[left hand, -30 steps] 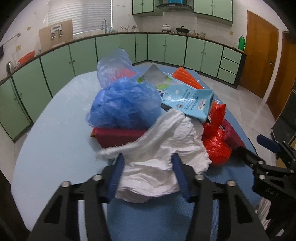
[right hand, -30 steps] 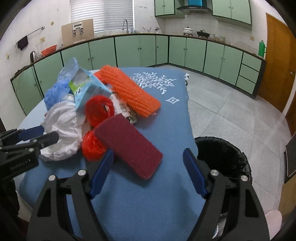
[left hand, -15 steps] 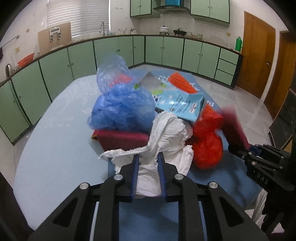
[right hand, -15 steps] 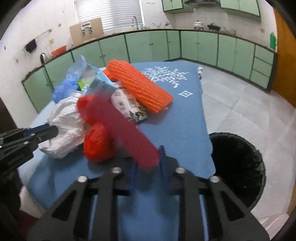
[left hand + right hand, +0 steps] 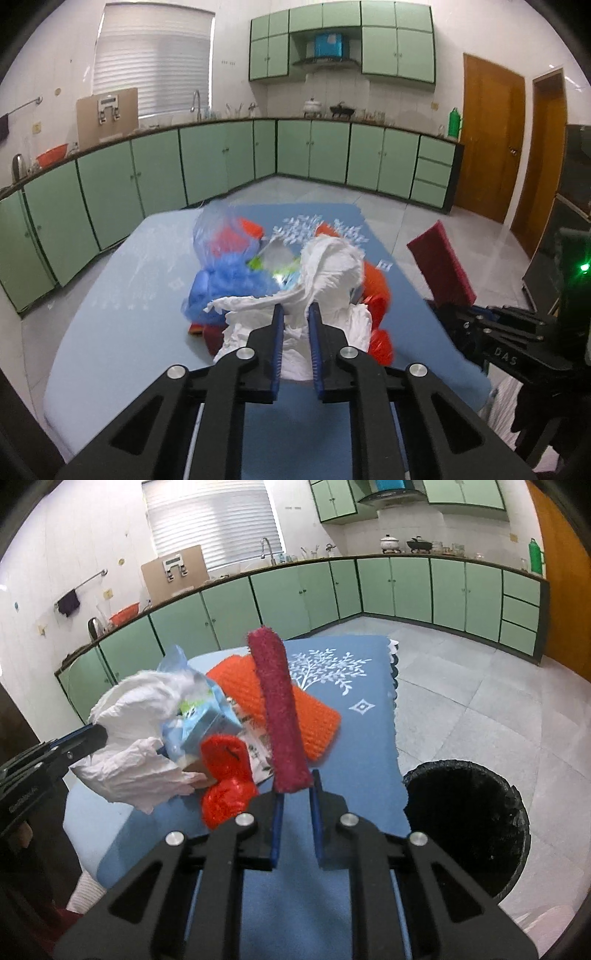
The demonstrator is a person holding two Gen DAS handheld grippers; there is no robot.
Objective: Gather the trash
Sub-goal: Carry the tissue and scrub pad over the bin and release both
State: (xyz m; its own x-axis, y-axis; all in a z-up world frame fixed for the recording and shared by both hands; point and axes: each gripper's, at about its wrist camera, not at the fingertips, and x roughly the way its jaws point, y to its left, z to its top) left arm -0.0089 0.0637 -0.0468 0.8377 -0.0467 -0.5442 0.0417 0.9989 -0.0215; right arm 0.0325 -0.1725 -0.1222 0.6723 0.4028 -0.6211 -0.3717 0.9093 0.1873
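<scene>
Right wrist view is showing the right gripper [image 5: 294, 797] clamping the near end of a dark red scouring pad [image 5: 277, 709], which is standing up and away from the jaws, clear of the blue table [image 5: 365, 738]. Left wrist view is showing the left gripper [image 5: 295, 325] pinching a crumpled white paper wad [image 5: 325, 280] between its blue pads, the wad bunching up ahead of the jaws above the heap. Both pairs of jaws have just been closing, each with its item caught between them. A black-lined bin [image 5: 469, 823] is standing on the floor to the right of the right gripper, below table level; nothing is visibly lying in it (its interior is too dark to inspect properly). Ahead of and between the two grippers, trash is remaining on the table: an orange ribbed mat [image 5: 314, 716], red mesh netting [image 5: 225, 775], a light blue packet [image 5: 207, 716] and a blue plastic bag [image 5: 229, 284]. Judged status: two items are secured but not yet deposited, and the bulk of the collecting is still waiting to be done.
</scene>
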